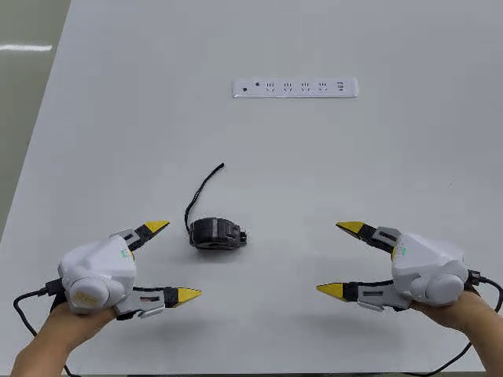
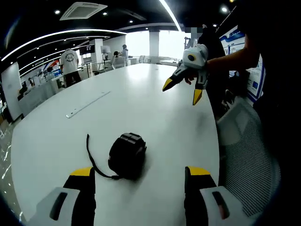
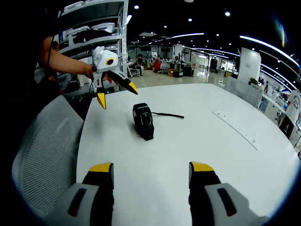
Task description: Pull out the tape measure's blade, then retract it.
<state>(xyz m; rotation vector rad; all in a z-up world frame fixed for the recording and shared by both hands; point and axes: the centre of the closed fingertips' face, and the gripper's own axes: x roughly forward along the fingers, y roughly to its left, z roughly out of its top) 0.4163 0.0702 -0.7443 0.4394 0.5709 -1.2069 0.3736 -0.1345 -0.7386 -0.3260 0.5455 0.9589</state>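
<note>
Table [image 1: 393, 157]: white, carried everything below
Left gripper [image 1: 177, 260]: jaws spread wide, holding nothing, at 8 o'clock of the tape measure [image 1: 216, 233]
Right gripper [image 1: 336, 258]: jaws likewise released and empty, well apart at 4 o'clock of it
Power strip [image 1: 295, 87]: lay at the table's 12 o'clock side
Tape measure: black, rested on the table between the grippers, nearer the left, blade not yet drawn
Strap [image 1: 200, 192]: trailed from the case toward 12 o'clock
Risk: the loose case could slide or tip if one gripper tugged the blade before the other pinned it; a pinch on the strap would draw nothing
</note>
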